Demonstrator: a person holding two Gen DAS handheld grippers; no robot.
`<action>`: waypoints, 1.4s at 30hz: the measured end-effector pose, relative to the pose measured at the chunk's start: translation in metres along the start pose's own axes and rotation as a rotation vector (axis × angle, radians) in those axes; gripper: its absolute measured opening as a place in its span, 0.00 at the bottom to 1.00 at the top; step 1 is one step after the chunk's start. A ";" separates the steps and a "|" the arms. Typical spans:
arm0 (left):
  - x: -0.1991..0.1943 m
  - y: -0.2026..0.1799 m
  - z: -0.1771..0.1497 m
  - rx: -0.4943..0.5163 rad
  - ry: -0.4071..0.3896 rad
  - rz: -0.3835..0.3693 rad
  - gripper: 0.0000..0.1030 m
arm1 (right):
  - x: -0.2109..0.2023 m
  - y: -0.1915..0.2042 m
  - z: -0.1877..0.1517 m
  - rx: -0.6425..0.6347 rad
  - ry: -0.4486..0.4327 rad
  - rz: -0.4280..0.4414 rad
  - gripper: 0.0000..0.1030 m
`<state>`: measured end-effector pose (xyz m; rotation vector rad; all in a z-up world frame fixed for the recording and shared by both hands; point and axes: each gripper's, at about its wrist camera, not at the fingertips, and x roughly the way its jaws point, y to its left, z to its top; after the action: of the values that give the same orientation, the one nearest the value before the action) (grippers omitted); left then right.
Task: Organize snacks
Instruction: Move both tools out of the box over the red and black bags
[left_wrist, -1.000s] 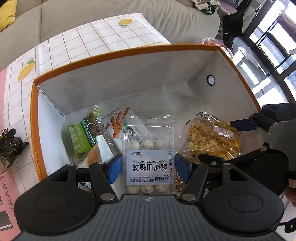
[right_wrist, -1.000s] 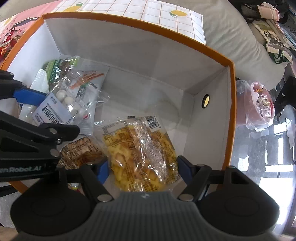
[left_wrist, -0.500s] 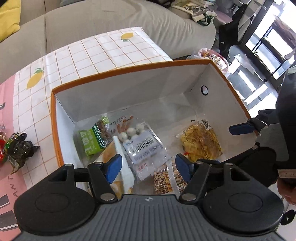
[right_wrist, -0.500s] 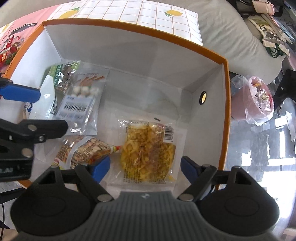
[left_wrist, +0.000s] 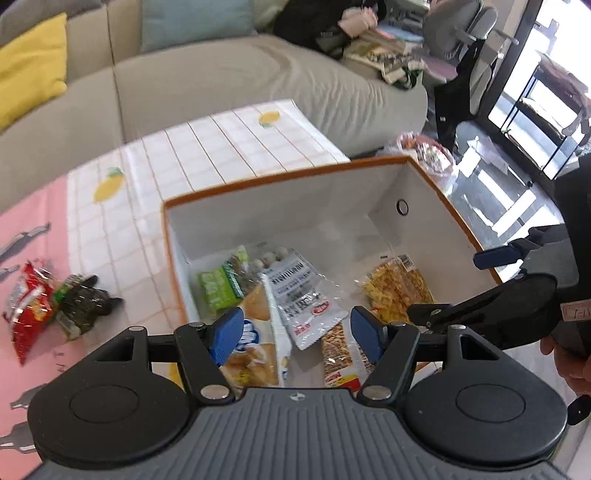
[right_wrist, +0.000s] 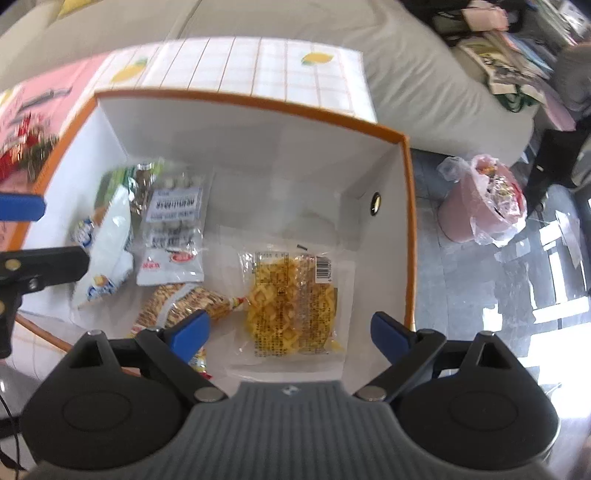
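Both grippers point steeply down into a white box (right_wrist: 258, 147) with an orange rim, each held above it and touching none of the packets. The left gripper (left_wrist: 297, 330) has its blue pads wide apart and nothing is between them; a little of the person's hand (left_wrist: 570, 363) shows at the right edge of its view, behind the right gripper. Straight below the left gripper lie a clear bag of white balls (left_wrist: 299, 291) and a packet of brown crackers (left_wrist: 341, 349), with a white and blue bag (left_wrist: 255, 345) under its left pad and a green packet (left_wrist: 218, 290) farther ahead on the left. The right gripper (right_wrist: 290, 334) is opening, its pads already very far apart, and it holds nothing. The packet of yellow snacks (right_wrist: 291, 306) lies flat on the floor of the box just ahead of this gripper, in line with the gap between the pads but below them and free. To the left of it the cracker packet almost touches its corner. Outside the box, far to the left of the left gripper, a red bag (left_wrist: 29, 306) and a dark green packet (left_wrist: 79, 304) rest on the tablecloth (left_wrist: 221, 155), which has a lemon pattern. A sofa (left_wrist: 221, 81) is behind the table, and to the right of the right gripper a pink bin (right_wrist: 484, 199) with a plastic bag stands on the floor.
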<state>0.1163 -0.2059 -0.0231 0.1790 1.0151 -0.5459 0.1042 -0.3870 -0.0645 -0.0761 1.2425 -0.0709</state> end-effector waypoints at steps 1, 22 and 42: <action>-0.005 0.001 -0.002 0.002 -0.017 0.010 0.76 | -0.005 0.000 -0.002 0.019 -0.014 0.000 0.89; -0.100 0.074 -0.078 -0.035 -0.331 0.196 0.76 | -0.088 0.096 -0.052 0.181 -0.490 0.103 0.89; -0.108 0.167 -0.135 -0.139 -0.365 0.307 0.72 | -0.074 0.224 -0.045 -0.012 -0.554 0.248 0.80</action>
<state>0.0549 0.0265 -0.0205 0.1032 0.6507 -0.2147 0.0404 -0.1581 -0.0310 0.0471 0.6906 0.1644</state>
